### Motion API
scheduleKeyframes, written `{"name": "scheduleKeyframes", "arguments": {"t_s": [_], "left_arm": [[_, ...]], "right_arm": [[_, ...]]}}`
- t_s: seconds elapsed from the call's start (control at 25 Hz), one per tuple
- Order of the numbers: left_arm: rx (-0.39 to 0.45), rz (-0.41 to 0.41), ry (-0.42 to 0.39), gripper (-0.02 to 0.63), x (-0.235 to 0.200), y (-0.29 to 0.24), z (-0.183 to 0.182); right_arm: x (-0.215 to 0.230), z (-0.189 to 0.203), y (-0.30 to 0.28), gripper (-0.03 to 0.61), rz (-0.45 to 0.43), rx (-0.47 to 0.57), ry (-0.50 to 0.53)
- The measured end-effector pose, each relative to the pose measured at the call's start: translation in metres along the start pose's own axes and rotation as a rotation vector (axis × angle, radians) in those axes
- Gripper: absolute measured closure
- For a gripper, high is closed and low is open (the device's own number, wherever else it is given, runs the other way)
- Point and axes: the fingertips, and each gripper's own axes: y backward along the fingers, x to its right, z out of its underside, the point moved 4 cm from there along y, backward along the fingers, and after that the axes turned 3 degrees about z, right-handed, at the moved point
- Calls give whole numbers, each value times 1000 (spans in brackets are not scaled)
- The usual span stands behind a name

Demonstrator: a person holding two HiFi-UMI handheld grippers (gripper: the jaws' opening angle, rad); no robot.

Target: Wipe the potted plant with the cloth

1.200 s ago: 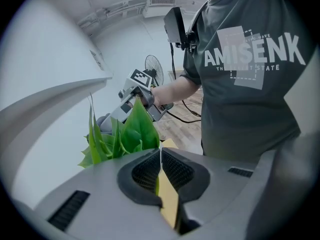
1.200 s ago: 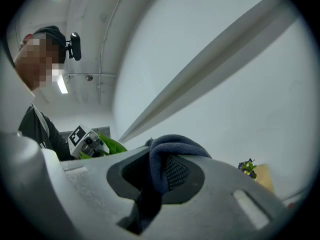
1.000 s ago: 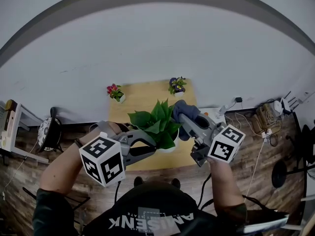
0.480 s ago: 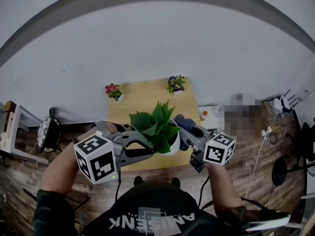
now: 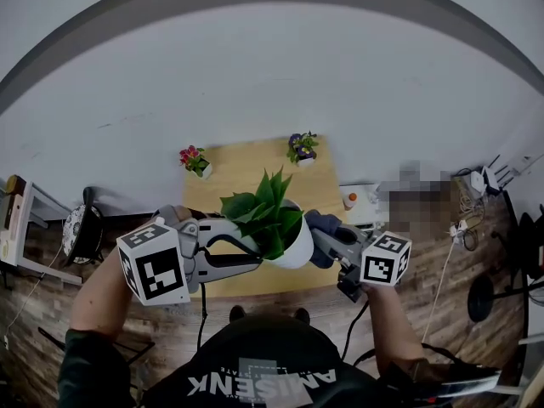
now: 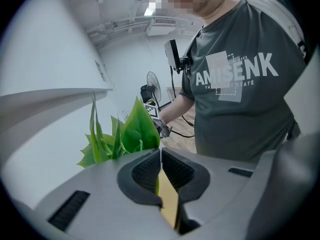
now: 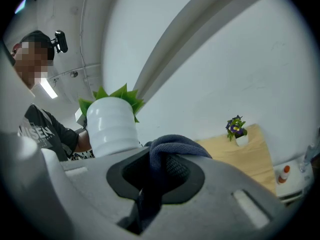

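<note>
Head view, nearest: the person's two arms reach forward. Each marker cube sits toward the body, and the jaws point inward at the plant.
Left hand-held gripper [image 6: 160, 153]: its jaws are drawn together to a thin slit and clamped on the edge of a green leaf [image 6: 156, 185]. More leaves rise just past the jaw tips.
Right hand-held gripper [image 7: 161, 156]: its jaws are closed on a dark blue cloth [image 7: 175, 145], which bunches up and folds over the tips.
Potted plant [image 5: 270, 219]: it stands between the two grippers, with the left one in its foliage and the right one at its pot.
Pot [image 7: 111, 126]: white and ribbed, it leans rather than standing upright. It is just beyond the cloth, to the upper left in the right gripper view. In the head view the cloth lies up against the pot's right side. Whether the base rests on anything cannot be told.
Table [image 5: 246, 164]: its light wood top lies under and beyond the plant.
Far edge of table: a small red-flowered pot [image 5: 196, 159] stands at the left corner and a small purple-flowered pot [image 5: 303, 147] at the right. Both are well apart from the grippers, near the white wall.
</note>
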Motion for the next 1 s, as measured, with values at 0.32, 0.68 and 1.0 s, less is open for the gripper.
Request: {"name": "scheduleKeyframes", "arguments": {"t_s": [0.32, 0.68, 1.0], "left_arm": [[110, 27, 54, 601, -3, 9, -12], [175, 2, 47, 601, -4, 19, -27], [160, 31, 91, 601, -2, 20, -27]], "right_arm": [[-22, -96, -18, 534, -114, 182, 71], [-47, -103, -44, 534, -394, 158, -3], [-44, -96, -33, 534, -657, 191, -145]]}}
